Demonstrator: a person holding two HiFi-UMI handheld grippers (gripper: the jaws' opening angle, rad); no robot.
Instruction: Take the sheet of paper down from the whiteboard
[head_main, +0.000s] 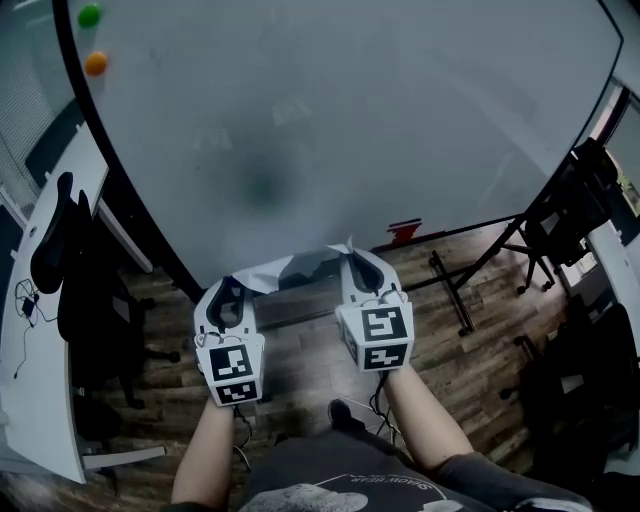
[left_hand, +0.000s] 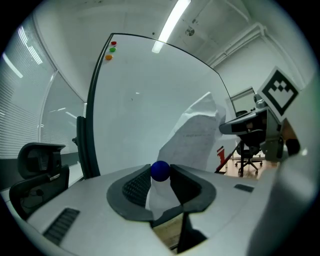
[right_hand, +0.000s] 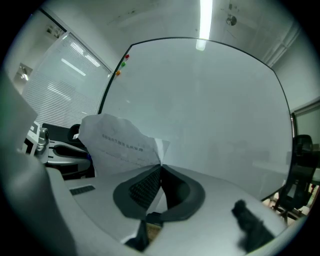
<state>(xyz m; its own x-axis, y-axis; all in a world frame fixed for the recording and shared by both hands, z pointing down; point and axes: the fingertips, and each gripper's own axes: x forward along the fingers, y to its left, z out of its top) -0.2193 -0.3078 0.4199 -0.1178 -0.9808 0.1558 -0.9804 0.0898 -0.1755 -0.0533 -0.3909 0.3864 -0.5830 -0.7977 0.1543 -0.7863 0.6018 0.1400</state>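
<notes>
At lower centre, below the whiteboard (head_main: 350, 120), the paper (head_main: 300, 268) sags crumpled between two grippers: right gripper (head_main: 360, 262) clamped tight on its right end, left gripper (head_main: 232, 290) pinching a blue magnet (left_hand: 160, 170) with its left end.

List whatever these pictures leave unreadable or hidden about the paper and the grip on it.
- Print on the sheet of paper: too small and blurred, both gripper views.
- The blue magnet: hidden in head view by the left gripper.
- Whether the left jaws also pinch paper: magnet covers the contact, left gripper view.
- The whiteboard top: cut off by head view's edge.
</notes>
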